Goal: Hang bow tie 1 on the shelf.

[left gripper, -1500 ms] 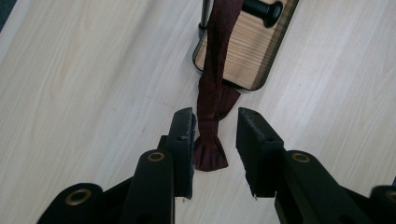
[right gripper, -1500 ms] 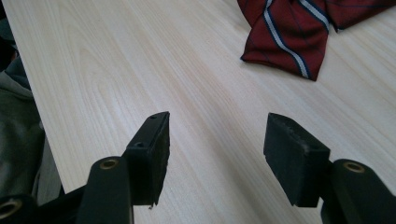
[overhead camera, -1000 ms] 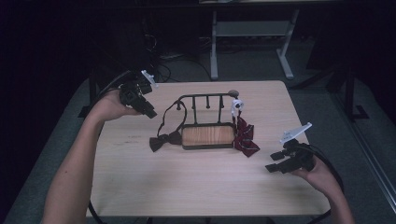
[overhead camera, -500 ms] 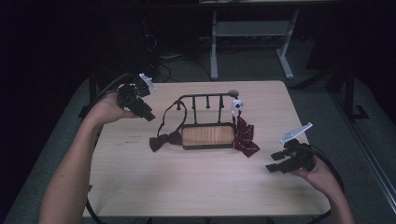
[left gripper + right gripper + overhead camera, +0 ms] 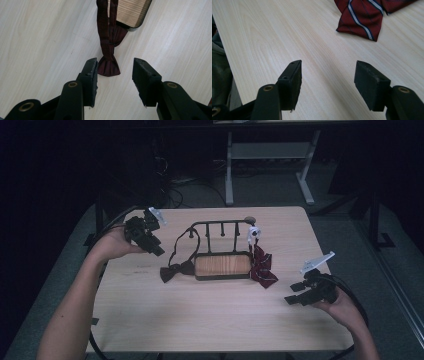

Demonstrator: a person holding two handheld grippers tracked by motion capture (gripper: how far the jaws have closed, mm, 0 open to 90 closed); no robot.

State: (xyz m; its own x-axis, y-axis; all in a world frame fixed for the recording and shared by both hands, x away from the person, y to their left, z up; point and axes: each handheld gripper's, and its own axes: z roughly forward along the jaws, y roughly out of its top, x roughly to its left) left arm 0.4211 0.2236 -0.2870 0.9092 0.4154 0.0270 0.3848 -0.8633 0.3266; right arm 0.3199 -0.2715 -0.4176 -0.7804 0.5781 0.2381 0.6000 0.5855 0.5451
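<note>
1. Nothing was gripped at this moment: the left claw (image 5: 113, 68) stood released, its jaws spread with the lower wing of the dark maroon bow tie (image 5: 108, 67) lying between and just beyond their tips, not touching either as far as I could tell
2. The right claw (image 5: 328, 72) was likewise released over bare bench (image 5: 274, 30), with the striped red tie (image 5: 362, 17) well ahead of it
3. In the high view the bow tie (image 5: 175, 270) lay on the bench at the left end of the rack's wooden base, its strap looped up to a peg of the black wire rack (image 5: 220, 227); the striped tie (image 5: 261, 267) hung from the rack's right end and spilled onto the bench
4. Judged from this, both ties were already at the rack and the work looked either barely begun or near its close; whether any grasp was still to come I could not tell
5. The high view gave the whole layout: the rack, both ties, the left claw (image 5: 150, 240) held near the bench's far left and the right claw (image 5: 297, 297) near its right edge
6. The left gripper view added the bow tie's pleats and doubled strap; the right gripper view added the tie's white and blue stripes
</note>
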